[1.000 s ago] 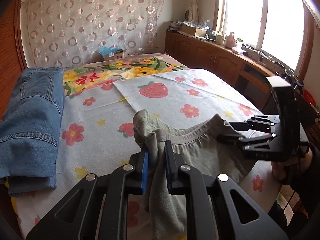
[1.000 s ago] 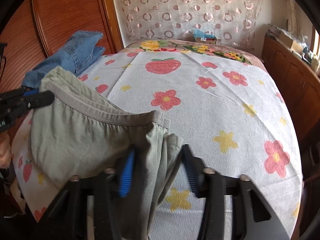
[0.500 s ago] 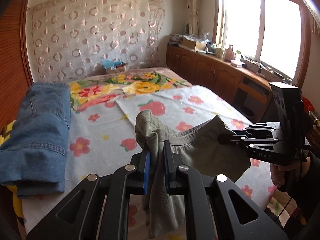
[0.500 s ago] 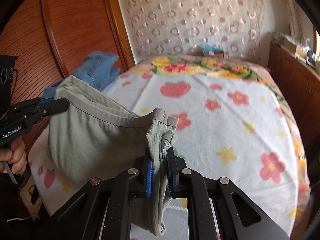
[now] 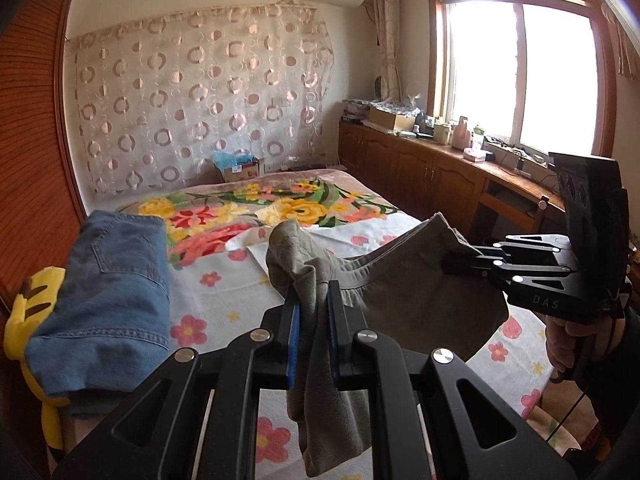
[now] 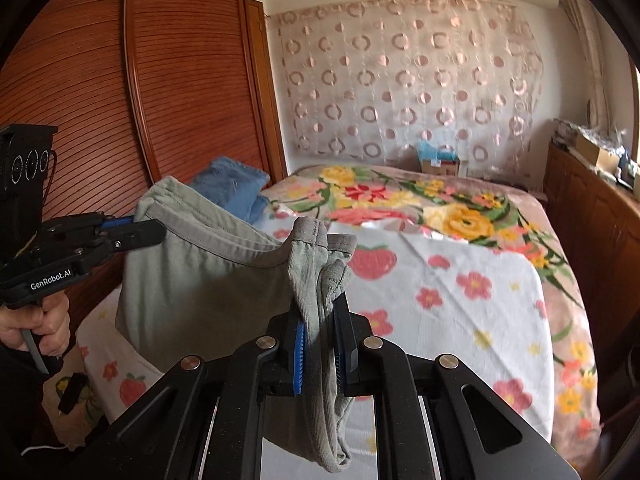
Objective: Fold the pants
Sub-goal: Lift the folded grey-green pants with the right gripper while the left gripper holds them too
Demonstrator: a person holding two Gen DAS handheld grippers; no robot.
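Grey-green pants (image 5: 404, 292) (image 6: 200, 276) hang in the air above the bed, stretched by the waistband between both grippers. My left gripper (image 5: 314, 300) is shut on one end of the waistband; its bunched cloth droops below the blue pads. My right gripper (image 6: 320, 312) is shut on the other end, cloth hanging down between the fingers. Each gripper shows in the other's view: the right gripper (image 5: 452, 258) at the right, the left gripper (image 6: 154, 230) at the left, each in a person's hand.
The bed (image 6: 480, 292) has a white flowered sheet and a floral blanket (image 5: 280, 204) at its far end. Folded blue jeans (image 5: 108, 292) lie at the bed's left side on a yellow plush toy (image 5: 28, 312). A wooden wardrobe (image 6: 140, 92) stands left, wooden cabinets (image 5: 420, 176) right.
The right gripper closed on the waistband end that lay between its open fingers. Both grippers then rose, lifting the pants off the bed, and the views tilted up toward the wall.
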